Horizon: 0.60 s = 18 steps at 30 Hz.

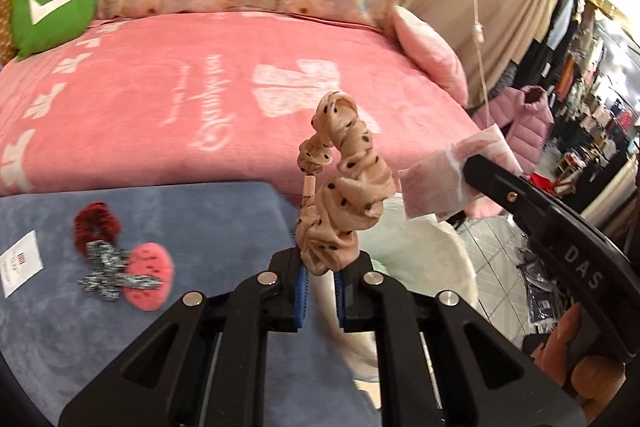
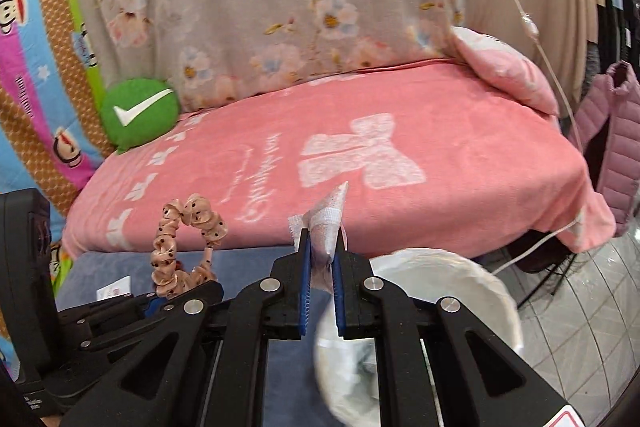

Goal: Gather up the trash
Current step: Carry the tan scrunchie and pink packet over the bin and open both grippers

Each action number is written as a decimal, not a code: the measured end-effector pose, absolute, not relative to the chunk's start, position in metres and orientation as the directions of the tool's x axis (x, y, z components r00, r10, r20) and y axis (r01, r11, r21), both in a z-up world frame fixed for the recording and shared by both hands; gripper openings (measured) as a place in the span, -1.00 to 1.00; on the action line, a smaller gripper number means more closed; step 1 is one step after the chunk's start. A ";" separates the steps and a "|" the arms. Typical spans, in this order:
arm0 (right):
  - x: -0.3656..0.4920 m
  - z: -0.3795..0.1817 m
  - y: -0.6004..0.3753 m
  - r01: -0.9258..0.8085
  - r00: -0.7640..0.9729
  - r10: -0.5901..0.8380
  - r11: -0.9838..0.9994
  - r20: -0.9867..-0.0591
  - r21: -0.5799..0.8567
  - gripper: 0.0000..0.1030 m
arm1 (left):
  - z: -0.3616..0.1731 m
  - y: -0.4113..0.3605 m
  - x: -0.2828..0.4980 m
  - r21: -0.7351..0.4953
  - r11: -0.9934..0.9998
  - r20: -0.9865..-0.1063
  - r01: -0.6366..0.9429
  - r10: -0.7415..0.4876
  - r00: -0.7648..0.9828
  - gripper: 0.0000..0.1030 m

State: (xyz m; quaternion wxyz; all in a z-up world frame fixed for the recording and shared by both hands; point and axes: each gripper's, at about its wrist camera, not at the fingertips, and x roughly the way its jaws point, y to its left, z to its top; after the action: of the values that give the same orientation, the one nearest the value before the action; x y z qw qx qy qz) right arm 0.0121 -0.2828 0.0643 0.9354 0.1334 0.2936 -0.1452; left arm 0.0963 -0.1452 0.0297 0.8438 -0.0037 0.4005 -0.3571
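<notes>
Left wrist view: left hand-held gripper is pinching a beige dotted scrunchie by its bottom fold only, so most of it stands free above the tips. Risk: thin grip on slippery fabric, so a quick swing could pull it out. Ahead-left of the tips, on the blue cloth, lie a red scrunchie, a grey knit cross and a pink patch, all uncollected. To the right, the right hand-held gripper is clamped on a white wrapper. The two tools sit close, so they could clash. Right wrist view: right hand-held gripper is pressed onto the wrapper, which sticks up past the tips. A white-lined bin sits just below-right. Likely failure: the light wrapper clings to a pad or drifts past the rim on release. The scrunchie hangs to the left; dropping it as trash looks questionable.
</notes>
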 end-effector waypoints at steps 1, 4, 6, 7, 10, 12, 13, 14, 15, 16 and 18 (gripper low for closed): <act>0.007 0.063 -0.291 0.366 0.778 -0.207 0.917 -0.593 0.160 -0.82 | 0.029 -0.154 0.092 -0.291 0.736 -0.674 0.611 -0.611 0.415 -0.80; -0.007 0.057 -0.314 0.402 0.762 -0.231 0.901 -0.605 0.162 -0.82 | 0.026 -0.180 0.079 -0.296 0.705 -0.679 0.644 -0.630 0.377 -0.80; -0.015 0.052 -0.325 0.424 0.751 -0.248 0.891 -0.612 0.160 -0.82 | 0.024 -0.197 0.073 -0.297 0.687 -0.683 0.663 -0.638 0.355 -0.80; -0.017 0.050 -0.327 0.431 0.747 -0.253 0.888 -0.615 0.158 -0.82 | 0.023 -0.203 0.069 -0.296 0.680 -0.684 0.671 -0.641 0.348 -0.80; -0.024 0.044 -0.334 0.445 0.737 -0.259 0.881 -0.624 0.161 -0.82 | 0.019 -0.218 0.060 -0.300 0.659 -0.684 0.690 -0.653 0.326 -0.77; -0.025 0.041 -0.336 0.456 0.730 -0.271 0.877 -0.628 0.151 -0.75 | 0.016 -0.222 0.058 -0.315 0.655 -0.680 0.687 -0.660 0.319 -0.69; -0.026 0.040 -0.337 0.465 0.726 -0.284 0.874 -0.627 0.143 -0.59 | 0.015 -0.222 0.058 -0.310 0.672 -0.683 0.673 -0.650 0.334 -0.46; -0.025 0.040 -0.336 0.466 0.724 -0.285 0.873 -0.628 0.142 -0.49 | 0.014 -0.221 0.059 -0.303 0.688 -0.683 0.659 -0.639 0.353 -0.07; -0.025 0.039 -0.336 0.463 0.729 -0.282 0.874 -0.624 0.146 -0.27 | 0.014 -0.219 0.059 -0.295 0.707 -0.682 0.643 -0.627 0.377 0.10; -0.026 0.039 -0.335 0.466 0.732 -0.287 0.873 -0.618 0.146 -0.13 | 0.013 -0.216 0.060 -0.286 0.726 -0.682 0.625 -0.613 0.400 0.31; -0.024 0.040 -0.332 0.464 0.734 -0.289 0.874 -0.614 0.143 -0.11 | 0.011 -0.207 0.064 -0.274 0.757 -0.683 0.593 -0.587 0.435 0.33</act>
State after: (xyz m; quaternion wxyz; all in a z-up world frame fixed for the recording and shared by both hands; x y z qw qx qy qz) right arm -0.0243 -0.3323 0.0396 0.9199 0.1450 0.3015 -0.2046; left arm 0.0636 -0.2073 0.0112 0.8470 0.0035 0.4016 -0.3483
